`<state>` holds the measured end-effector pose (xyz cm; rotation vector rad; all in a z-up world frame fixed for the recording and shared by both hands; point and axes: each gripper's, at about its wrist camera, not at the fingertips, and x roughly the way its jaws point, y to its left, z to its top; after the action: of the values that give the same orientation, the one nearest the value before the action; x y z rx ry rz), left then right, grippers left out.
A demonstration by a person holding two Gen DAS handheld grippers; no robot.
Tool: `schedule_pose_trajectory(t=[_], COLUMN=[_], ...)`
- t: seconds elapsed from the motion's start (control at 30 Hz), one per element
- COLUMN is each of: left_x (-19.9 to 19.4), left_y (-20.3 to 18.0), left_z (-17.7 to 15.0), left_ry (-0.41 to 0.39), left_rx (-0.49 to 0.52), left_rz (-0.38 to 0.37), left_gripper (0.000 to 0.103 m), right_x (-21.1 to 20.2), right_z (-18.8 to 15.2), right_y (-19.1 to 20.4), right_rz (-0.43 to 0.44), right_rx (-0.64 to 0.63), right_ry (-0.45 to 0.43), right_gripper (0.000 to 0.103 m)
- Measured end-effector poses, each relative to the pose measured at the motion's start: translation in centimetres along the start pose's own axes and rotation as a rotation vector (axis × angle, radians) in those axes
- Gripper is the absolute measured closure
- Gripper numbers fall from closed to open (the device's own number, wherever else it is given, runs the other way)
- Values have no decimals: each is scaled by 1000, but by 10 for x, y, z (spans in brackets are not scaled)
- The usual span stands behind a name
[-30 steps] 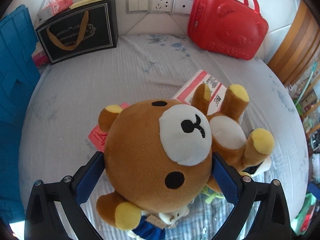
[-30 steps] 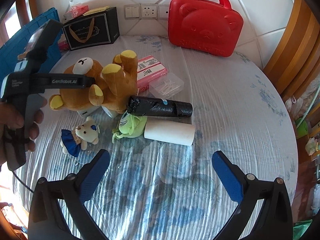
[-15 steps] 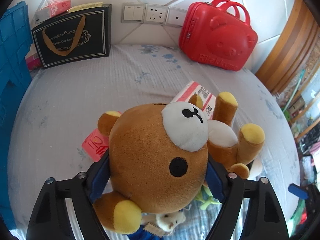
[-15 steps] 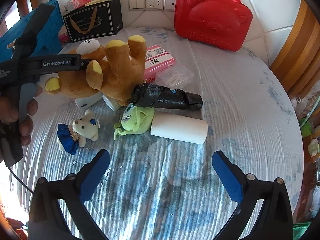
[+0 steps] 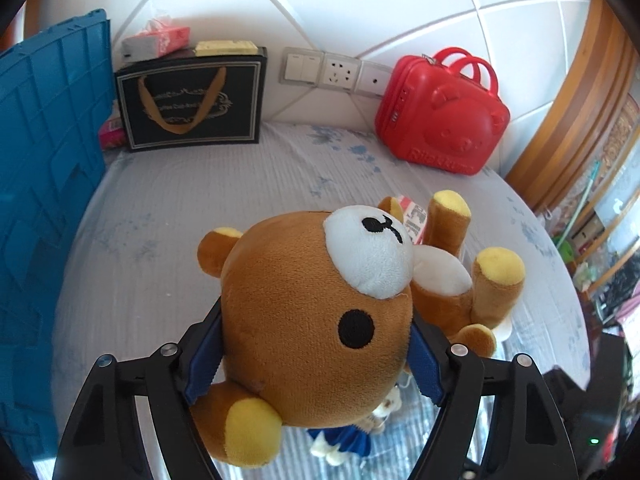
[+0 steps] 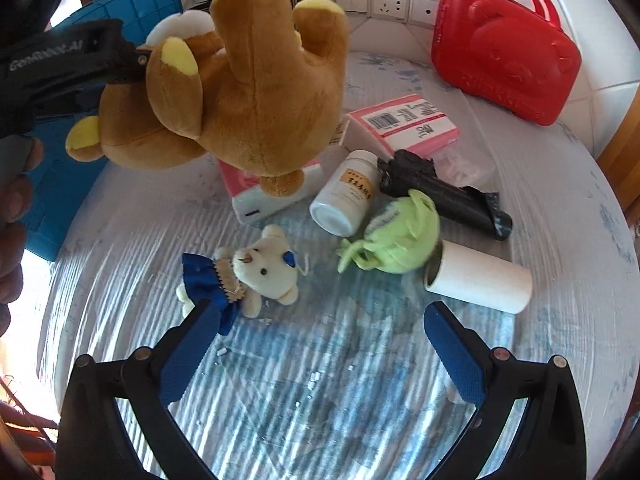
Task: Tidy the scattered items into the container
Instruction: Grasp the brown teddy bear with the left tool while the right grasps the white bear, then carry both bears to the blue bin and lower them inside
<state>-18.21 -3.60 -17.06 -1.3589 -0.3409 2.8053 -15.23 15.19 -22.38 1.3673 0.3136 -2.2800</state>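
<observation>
My left gripper [image 5: 314, 360] has its blue pads pressed on the head of a brown teddy bear [image 5: 304, 300], and its jaws are still closing on it. The bear [image 6: 248, 92] hangs upside down, clear of the bed, beside the blue crate [image 6: 136, 12]. My right gripper [image 6: 318, 312] is open and low over the bed, holding nothing. Its left fingertip is close to a small white bear in a blue dress [image 6: 260, 272]. Beyond lie a green plush [image 6: 400, 240], a white roll [image 6: 480, 280], a black bag roll [image 6: 440, 192] and a white bottle [image 6: 348, 196].
A pink pack [image 6: 404, 124] and a tissue pack [image 6: 260, 196] lie under the raised bear. A red bear-faced case [image 5: 444, 116] and a black gift bag [image 5: 192, 100] stand against the wall. The blue crate [image 5: 44, 160] fills the left side. A hand [image 6: 16, 200] holds the left gripper.
The left gripper's jaws closed on the bear's head and lifted it off the bed towards the crate, uncovering the bottle and tissue pack. The right gripper dropped closer to the small white bear.
</observation>
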Motion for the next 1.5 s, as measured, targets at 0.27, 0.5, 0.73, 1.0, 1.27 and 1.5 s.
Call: schedule_pose_trajectory(t=[0.27,0.5,0.73,1.0,1.27,1.5], left_x=[-33,-54,-67,-86,-116,-161], left_y=[28,49,60,55,38,14], left_z=[-8,-13,-20,-20,-14,-12], left_ry=[-42,-66,-72,-97,-136,-185], left_rx=[-14,-37,-44,-40,-33,-27], left_rz=[22,48,66,63,57,44], left_gripper=[24,24,24,24,24,23], right_x=[43,72,91,53,0,-68], right_z=[9,10,1,2,-3,4], right_y=[40,56,66,72,60,33], right_rz=[29,6,3,16,8,-9], right_rx=[-22,-30,-54,-49,-24,-4], right_ry=[12,17,55,21,11,-57], right_gripper=[0,0,36,86,86,86])
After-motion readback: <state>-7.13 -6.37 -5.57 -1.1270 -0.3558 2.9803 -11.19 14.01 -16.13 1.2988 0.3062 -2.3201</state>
